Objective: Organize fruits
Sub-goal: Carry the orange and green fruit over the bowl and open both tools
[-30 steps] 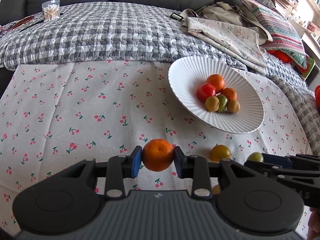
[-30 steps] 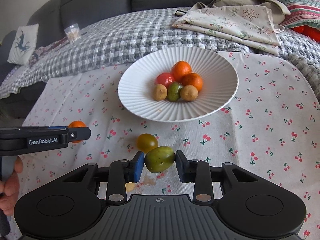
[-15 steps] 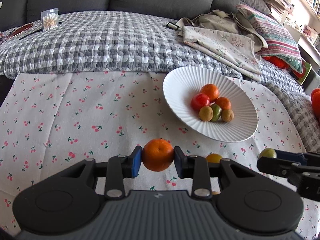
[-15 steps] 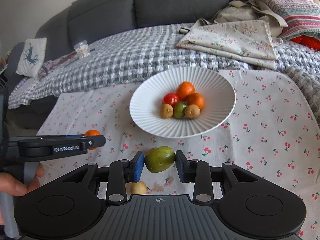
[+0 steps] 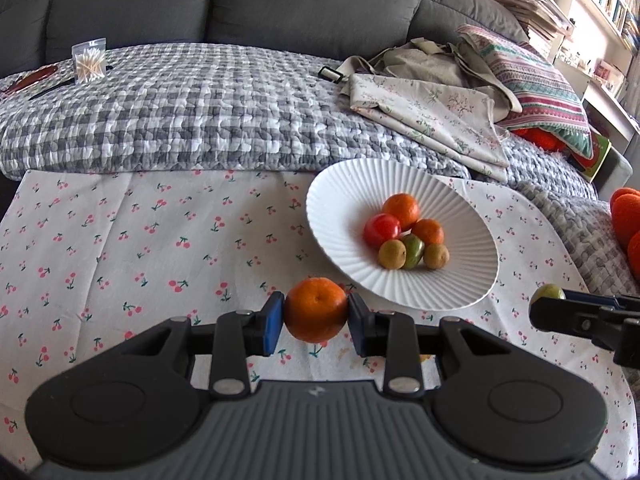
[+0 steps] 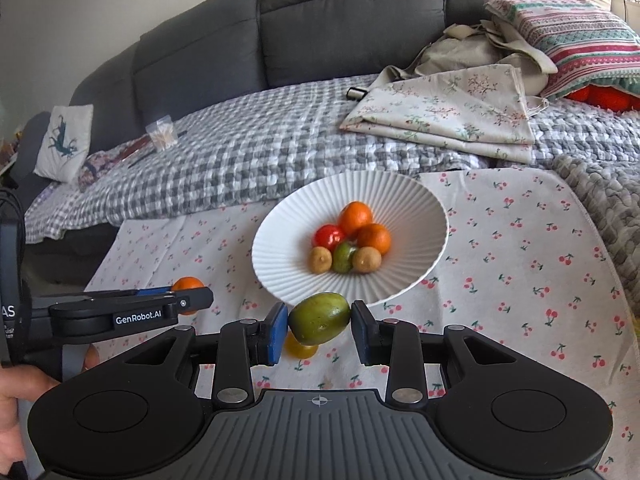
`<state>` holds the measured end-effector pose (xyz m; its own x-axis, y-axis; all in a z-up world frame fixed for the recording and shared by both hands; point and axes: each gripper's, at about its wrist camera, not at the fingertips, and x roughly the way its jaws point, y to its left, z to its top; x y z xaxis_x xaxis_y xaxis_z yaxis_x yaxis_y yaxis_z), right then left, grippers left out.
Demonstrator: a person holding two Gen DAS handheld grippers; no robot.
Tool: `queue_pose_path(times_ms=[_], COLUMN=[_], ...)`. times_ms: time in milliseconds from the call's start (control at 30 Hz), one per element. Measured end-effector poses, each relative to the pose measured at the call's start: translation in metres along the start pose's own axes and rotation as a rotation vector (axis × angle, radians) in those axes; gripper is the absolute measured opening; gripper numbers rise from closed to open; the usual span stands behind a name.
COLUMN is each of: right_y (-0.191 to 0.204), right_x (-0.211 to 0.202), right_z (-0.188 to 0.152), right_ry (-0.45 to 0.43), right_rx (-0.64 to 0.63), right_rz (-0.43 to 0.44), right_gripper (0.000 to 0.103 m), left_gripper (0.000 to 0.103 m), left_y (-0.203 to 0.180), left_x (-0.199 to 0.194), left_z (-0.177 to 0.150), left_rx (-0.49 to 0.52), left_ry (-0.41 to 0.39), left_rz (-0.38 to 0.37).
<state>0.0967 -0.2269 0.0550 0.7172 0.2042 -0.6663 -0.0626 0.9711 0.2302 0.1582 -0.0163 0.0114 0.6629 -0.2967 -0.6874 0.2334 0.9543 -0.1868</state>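
My left gripper [image 5: 316, 316] is shut on an orange mandarin [image 5: 316, 309], held above the cherry-print cloth just left of the white ribbed plate [image 5: 344, 196]. My right gripper [image 6: 320, 324] is shut on a green fruit [image 6: 320, 318], held above the cloth in front of the plate [image 6: 404, 196]. The plate holds several small fruits: two mandarins, a red tomato [image 6: 328, 236], a green one and two brownish ones. A yellow tomato [image 6: 299, 348] lies on the cloth below the right gripper, partly hidden. The left gripper with its mandarin [image 6: 188, 283] shows at the left of the right wrist view.
The cherry-print cloth [image 5: 140, 240] covers the surface. Behind it lies a grey checked quilt [image 5: 200, 112] with a bag of cotton swabs [image 5: 89, 62], folded floral fabric [image 5: 432, 116] and a striped cushion [image 5: 536, 80]. A dark sofa back stands beyond. Orange objects [image 5: 626, 216] sit at the far right.
Both grippers have risen from the cloth with their fruits held. The plate now sits lower and nearer in both views, and the yellow tomato has slipped under the right gripper.
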Motion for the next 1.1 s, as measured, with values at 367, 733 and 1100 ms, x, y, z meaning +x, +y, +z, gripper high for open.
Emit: queue_pose_path(times_ms=[367, 733, 1100], right_y=[-0.018, -0.045, -0.051], right_x=[-0.002, 0.018, 0.059], right_z=[0.011, 0.025, 0.027], right_ry=[-0.035, -0.057, -0.012], right_rx=[0.032, 0.08, 0.051], right_rz=[-0.032, -0.066, -0.079], right_gripper=[0.033, 0.033, 0.033], left_gripper=[0.032, 0.032, 0.033], left_y=[-0.017, -0.045, -0.043], left_x=[0.005, 0.031, 0.07], left_z=[0.007, 0.01, 0.017], left_rx=[0.064, 0.19, 0.22], left_ry=[-0.041, -0.06, -0.037], left_rz=[-0.043, -0.1, -0.081])
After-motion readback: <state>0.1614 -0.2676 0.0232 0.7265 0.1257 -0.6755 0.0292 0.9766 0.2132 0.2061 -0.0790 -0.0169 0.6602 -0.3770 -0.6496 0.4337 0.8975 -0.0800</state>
